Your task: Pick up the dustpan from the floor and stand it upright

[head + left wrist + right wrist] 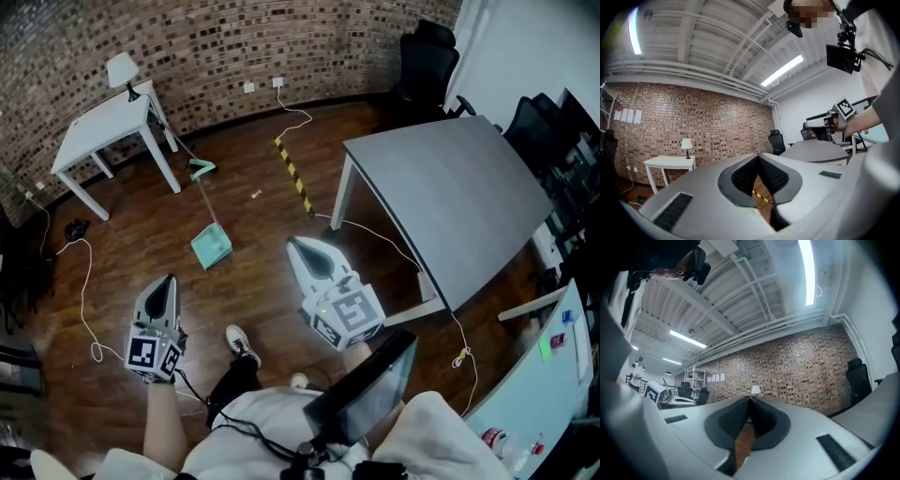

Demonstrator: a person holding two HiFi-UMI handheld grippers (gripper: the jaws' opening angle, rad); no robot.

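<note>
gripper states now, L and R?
Left gripper: closed, fingers together, holding nothing.
Right gripper: closed, fingers together, holding nothing.

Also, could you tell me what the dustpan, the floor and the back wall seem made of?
The dustpan looks like plastic: uniform matte teal. The floor looks like dark wood planks, with a slight sheen and visible seams. The back wall is bare red-brown brick, mortar lines showing.
</note>
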